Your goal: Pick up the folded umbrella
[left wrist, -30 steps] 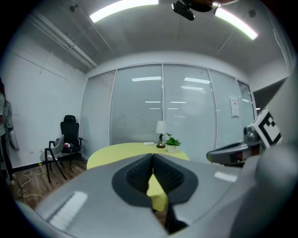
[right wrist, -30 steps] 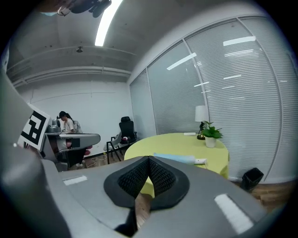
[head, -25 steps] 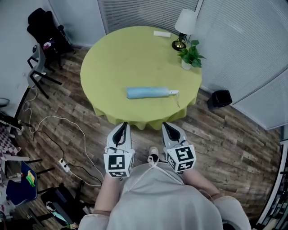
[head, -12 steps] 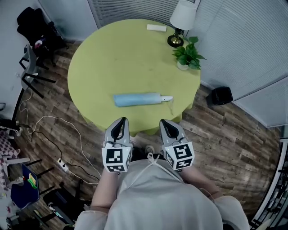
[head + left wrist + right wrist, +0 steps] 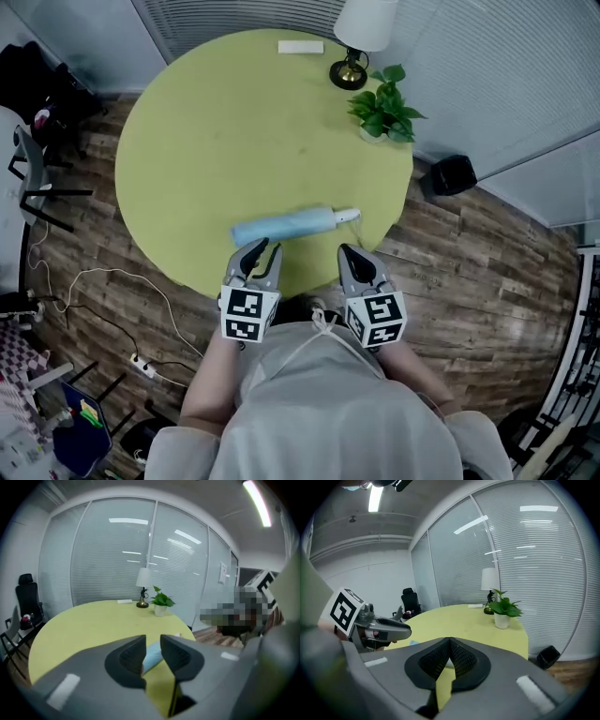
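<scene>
The folded umbrella (image 5: 284,226) is light blue with a white handle (image 5: 345,215). It lies crosswise near the front edge of the round yellow-green table (image 5: 216,131). My left gripper (image 5: 261,251) hovers just in front of the umbrella's middle. Its jaws are opening, with a narrow gap between them and nothing held. In the left gripper view the umbrella (image 5: 152,656) shows through the gap of the left gripper (image 5: 153,645), lying beyond it. My right gripper (image 5: 349,255) sits at the table edge below the handle. The right gripper (image 5: 449,643) is shut and empty.
At the table's far side stand a lamp (image 5: 361,28), a potted plant (image 5: 380,108) and a small white box (image 5: 300,47). A black bin (image 5: 452,174) sits on the wood floor to the right. Chairs (image 5: 37,178) and cables (image 5: 103,281) lie to the left.
Both grippers have moved forward from over the floor to the table's near edge, close to the umbrella. The left gripper's jaws now show a small gap.
</scene>
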